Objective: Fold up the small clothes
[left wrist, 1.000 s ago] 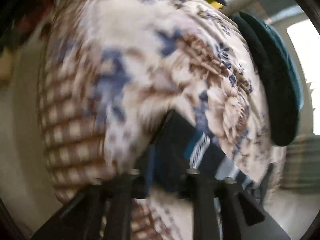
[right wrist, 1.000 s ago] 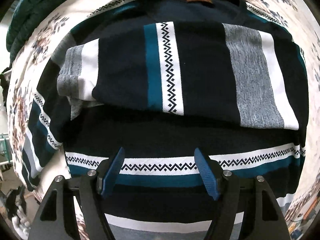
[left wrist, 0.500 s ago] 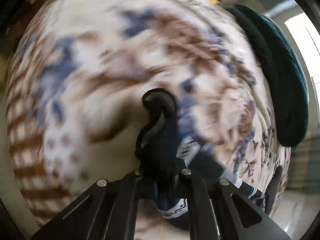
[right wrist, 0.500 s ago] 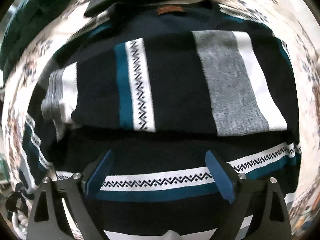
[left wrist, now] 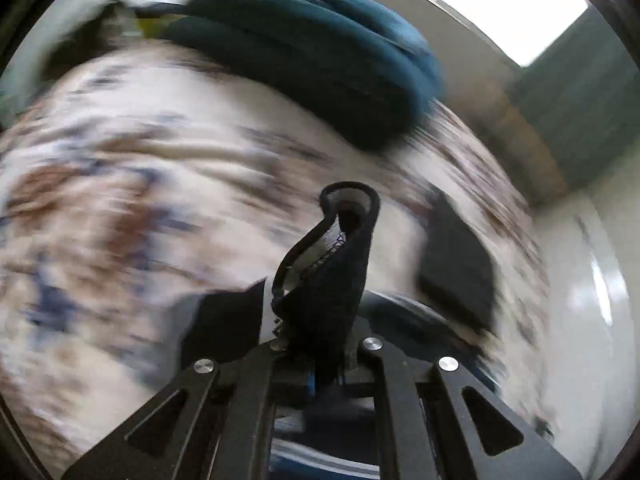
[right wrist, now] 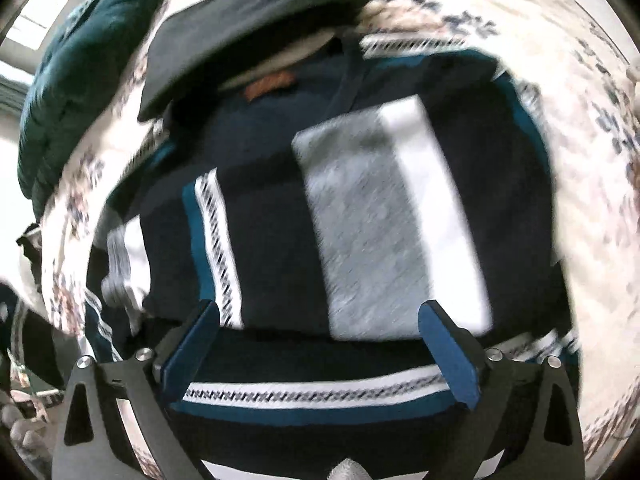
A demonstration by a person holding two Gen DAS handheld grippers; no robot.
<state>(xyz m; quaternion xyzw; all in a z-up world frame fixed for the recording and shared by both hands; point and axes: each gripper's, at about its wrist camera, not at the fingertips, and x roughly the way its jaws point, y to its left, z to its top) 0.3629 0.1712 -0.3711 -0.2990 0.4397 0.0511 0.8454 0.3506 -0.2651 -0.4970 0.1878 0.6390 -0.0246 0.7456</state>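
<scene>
left claw (left wrist: 320, 354) lifted away pinching sweater (right wrist: 280, 240) edge, right claw (right wrist: 320, 354) opening, empty, teal cushion (left wrist: 312, 52) beyond

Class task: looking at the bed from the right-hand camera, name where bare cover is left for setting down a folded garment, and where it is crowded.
Free: the flowered bedcover to the right of the striped sweater, and the strip above it at the top right. Crowded: the middle, filled by the sweater; the upper left, where a dark folded garment overlaps the sweater's collar beside the teal blanket.
</scene>
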